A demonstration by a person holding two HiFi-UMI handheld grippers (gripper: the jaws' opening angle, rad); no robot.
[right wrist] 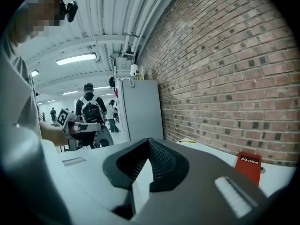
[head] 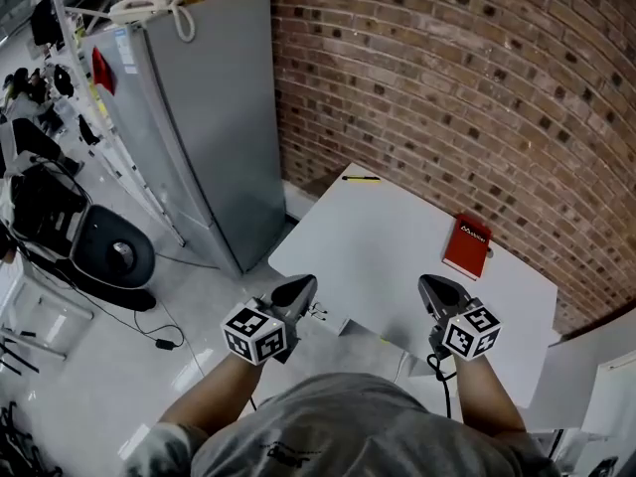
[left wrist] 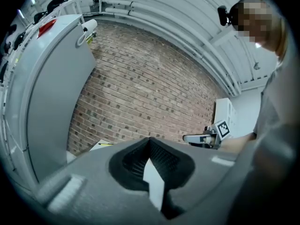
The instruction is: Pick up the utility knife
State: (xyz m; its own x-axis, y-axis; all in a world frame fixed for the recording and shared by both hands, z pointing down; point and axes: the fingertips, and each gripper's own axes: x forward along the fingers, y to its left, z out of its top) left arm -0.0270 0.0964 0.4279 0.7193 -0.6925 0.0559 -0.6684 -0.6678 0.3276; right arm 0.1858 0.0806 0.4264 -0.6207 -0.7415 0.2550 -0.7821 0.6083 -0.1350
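- The left gripper (head: 304,284) and the right gripper (head: 430,286) are held out side by side at the near edge of a white counter (head: 397,266). Each is carried in one hand, and a marker cube (head: 256,333) on each is turned up toward the head camera.
- Both pairs of jaws are seen pressed together in the gripper views, with nothing clamped between them.
- The knife (head: 361,178), a slim yellow-and-black bar, is seen lying flat at the far left corner of the counter. It is close to the brick wall (head: 447,87) and well apart from both grippers.
- A red box (head: 468,245) with white lettering is laid flat toward the counter's right side, near the wall. It is well apart from the knife and nearer the right gripper than the left.
- A tall grey fridge (head: 204,127) is stood against the wall just left of the counter, and a white corded phone (head: 144,8) is perched on its top.
- A black chair (head: 114,251) and a loose cable (head: 149,331) are seen on the pale floor to the left.
- In the right gripper view, a person with a backpack (right wrist: 88,110) is shown from behind, further down the room, under a lit ceiling strip (right wrist: 75,58).
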